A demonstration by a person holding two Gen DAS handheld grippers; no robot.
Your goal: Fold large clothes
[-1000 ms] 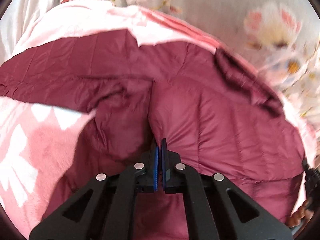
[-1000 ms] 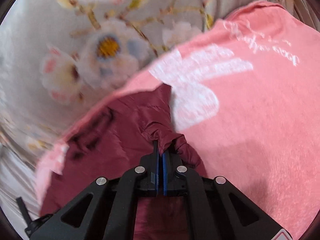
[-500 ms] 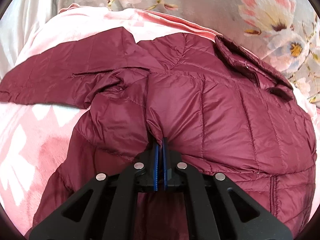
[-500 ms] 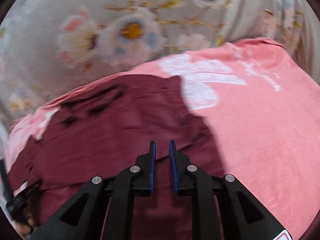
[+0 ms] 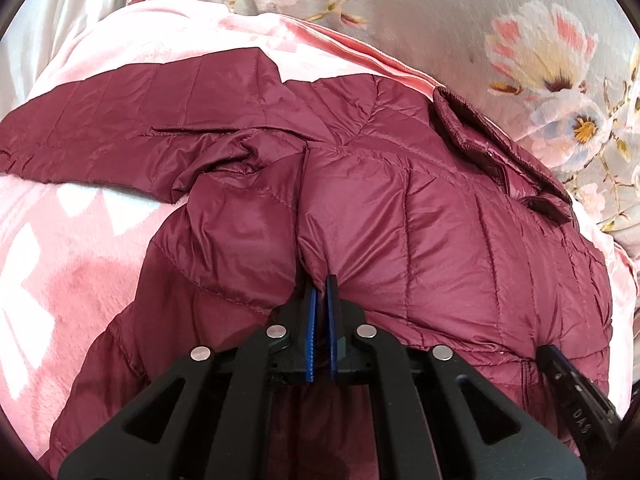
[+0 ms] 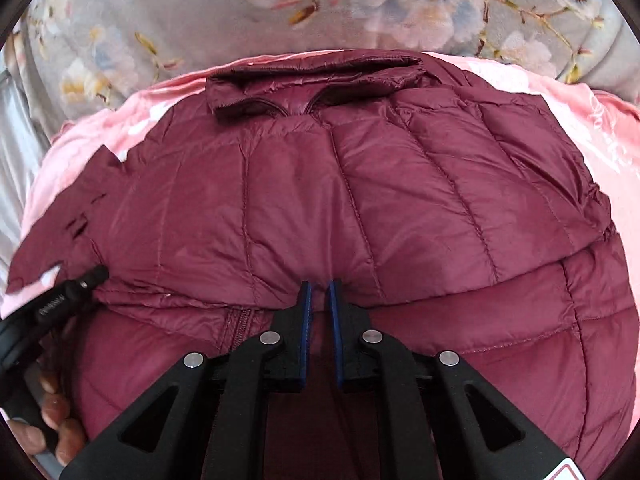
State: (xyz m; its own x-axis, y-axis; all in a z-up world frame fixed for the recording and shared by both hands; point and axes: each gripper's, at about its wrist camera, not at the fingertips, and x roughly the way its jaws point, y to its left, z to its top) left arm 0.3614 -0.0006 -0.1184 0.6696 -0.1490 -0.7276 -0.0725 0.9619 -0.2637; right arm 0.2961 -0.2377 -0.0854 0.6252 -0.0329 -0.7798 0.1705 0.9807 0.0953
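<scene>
Since your right claw (image 6: 318, 286) let go of the sleeve it was carrying and swung across, it now sits at the jacket's near fold edge, so the right side looks folded in, and you are at the point of taking a fresh hold for the next fold. Underneath everything lies the bed with its grey floral cover (image 6: 160, 20), and on that a pink blanket (image 5: 80, 272) with white markings. The maroon quilted jacket (image 5: 440, 220) lies front up across the blanket, its collar (image 6: 312, 76) at the far edge by the floral cover. One sleeve (image 5: 120, 128) is spread out toward the blanket's left edge, not yet folded.

Your left claw (image 5: 320, 284) is pressed together on a pinch of the jacket's quilted fabric, at the fold where body and sleeve meet. Your right claw's jaws are closing, a narrow gap showing between the blue pads with the fabric's edge at their tips, not yet pressed.

Small white lettering runs along each gripper's finger as seen from the other camera, too small to read. The blanket's white marks are not legible either.
</scene>
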